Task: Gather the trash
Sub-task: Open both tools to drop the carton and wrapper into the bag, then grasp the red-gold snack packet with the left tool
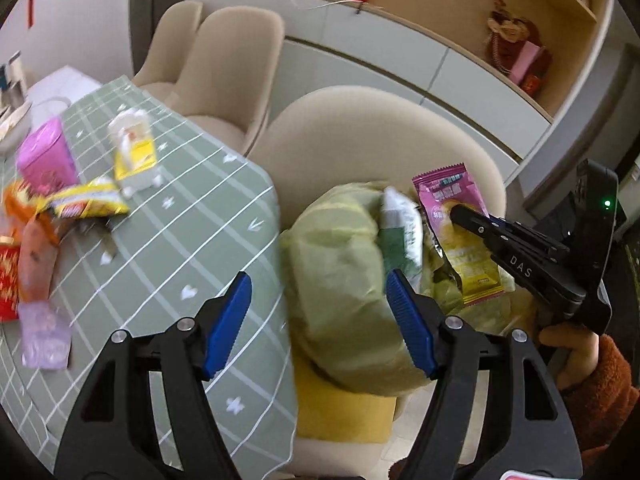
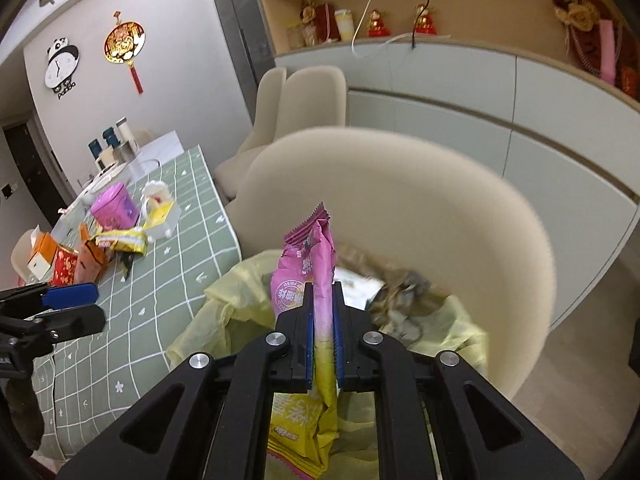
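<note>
My right gripper (image 2: 323, 334) clenched the pink-yellow wrapper (image 2: 308, 276) above the trash bag (image 2: 224, 300), my left gripper (image 1: 320, 320) gaped empty; released off-centre, it risked missing.

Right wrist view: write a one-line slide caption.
Right claw grips a pink-yellow wrapper above the trash bag on a chair.

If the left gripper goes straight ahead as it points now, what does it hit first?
Most likely the yellow trash bag on the chair: it fills the gap between the open left gripper's jaws. Depth is uncertain.
</note>
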